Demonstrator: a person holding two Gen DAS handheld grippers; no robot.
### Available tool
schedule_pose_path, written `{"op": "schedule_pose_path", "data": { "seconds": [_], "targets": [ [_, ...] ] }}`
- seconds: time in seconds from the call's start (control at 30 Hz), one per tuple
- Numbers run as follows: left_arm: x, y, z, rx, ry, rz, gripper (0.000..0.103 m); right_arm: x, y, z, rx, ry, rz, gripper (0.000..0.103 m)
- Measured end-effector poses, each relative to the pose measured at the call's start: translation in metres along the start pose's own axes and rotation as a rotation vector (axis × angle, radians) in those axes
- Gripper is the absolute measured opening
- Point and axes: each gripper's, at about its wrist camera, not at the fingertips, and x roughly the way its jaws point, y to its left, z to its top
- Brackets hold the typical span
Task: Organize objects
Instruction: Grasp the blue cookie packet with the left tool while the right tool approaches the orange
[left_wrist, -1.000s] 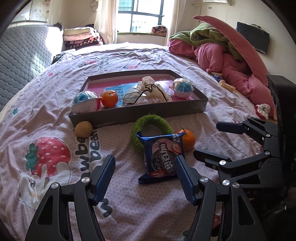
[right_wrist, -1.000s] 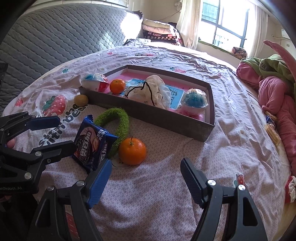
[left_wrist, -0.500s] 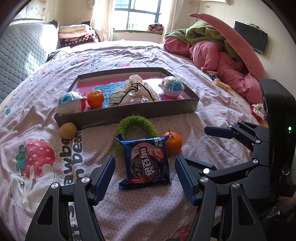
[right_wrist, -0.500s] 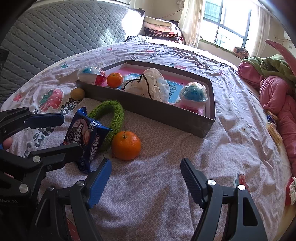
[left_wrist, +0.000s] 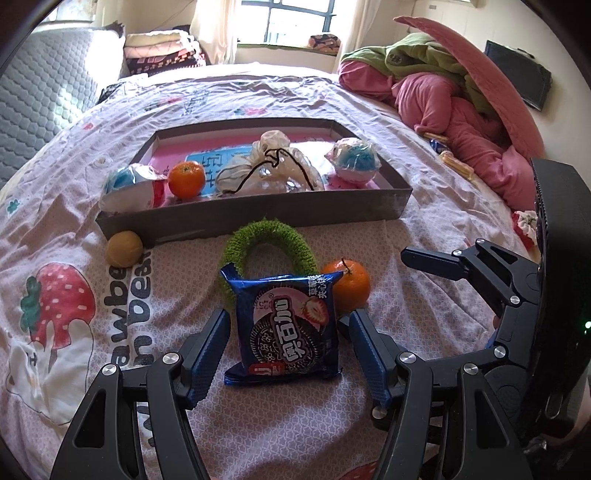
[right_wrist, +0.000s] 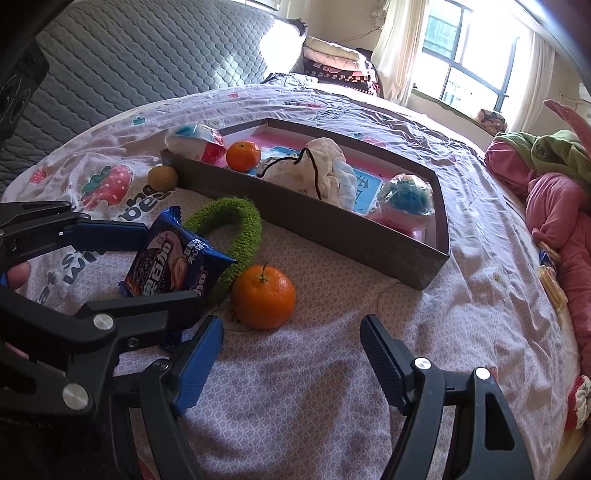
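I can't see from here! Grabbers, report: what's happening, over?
Left gripper open, straddling cookie packet. Right gripper open, empty, short of orange. Green ring lies under packet's far edge.

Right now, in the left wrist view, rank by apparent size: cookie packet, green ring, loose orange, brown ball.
1. Cookie packet, though nearest the camera.
2. Green ring, partly hidden behind it.
3. Loose orange.
4. Brown ball, slightly smaller.

Blue cookie packet (left_wrist: 286, 325) flat on bedspread, overlapping green ring (left_wrist: 271, 236).
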Motion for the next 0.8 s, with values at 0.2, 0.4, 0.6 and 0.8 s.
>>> {"op": "schedule_pose_path", "data": {
  "seconds": [0.2, 0.4, 0.6, 0.8],
  "targets": [
    [0.008, 0.004, 0.002, -0.024, 0.024, 0.008, 0.068, 0.01, -0.001, 0.004, 0.001, 0.006, -0.01, 0.076],
    [0.01, 0.006, 0.004, -0.038, 0.026, 0.018, 0.068, 0.014, -0.003, 0.006, 0.006, 0.004, 0.01, 0.074],
    [0.012, 0.009, 0.006, -0.059, 0.037, 0.016, 0.068, 0.018, 0.001, 0.01, -0.019, -0.005, 0.023, 0.066],
    [0.013, 0.011, 0.007, -0.062, 0.044, 0.019, 0.068, 0.021, 0.005, 0.012, -0.033, -0.006, 0.049, 0.052]
  ]
}}
